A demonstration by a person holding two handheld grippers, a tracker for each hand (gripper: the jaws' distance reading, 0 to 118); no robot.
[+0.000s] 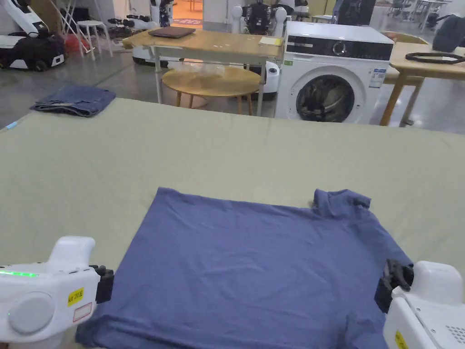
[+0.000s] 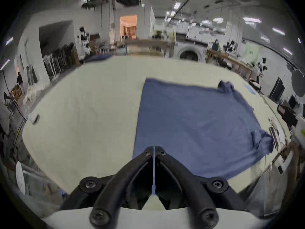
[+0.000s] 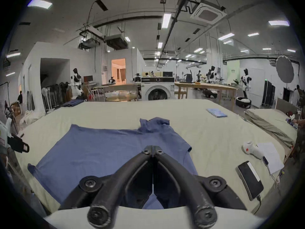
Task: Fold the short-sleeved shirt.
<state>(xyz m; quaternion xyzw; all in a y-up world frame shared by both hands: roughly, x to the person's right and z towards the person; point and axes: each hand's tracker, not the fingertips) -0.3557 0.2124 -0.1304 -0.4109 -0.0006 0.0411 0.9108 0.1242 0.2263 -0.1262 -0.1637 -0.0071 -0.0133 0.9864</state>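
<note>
shirt (image 1: 254,263): lying flat on the table (image 1: 227,150)
left gripper (image 1: 106,284): hovering at its left edge
right gripper (image 1: 394,279): hovering at its right edge

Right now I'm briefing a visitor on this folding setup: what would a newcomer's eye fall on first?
First, the blue shirt, spread flat on the pale green table at the near edge, one sleeve bunched at its far right corner. Next, the two white tongs at the shirt's near corners, the left tongs and right tongs both with jaws closed. Beyond the table stands a white washing machine with a dark round door.
</note>
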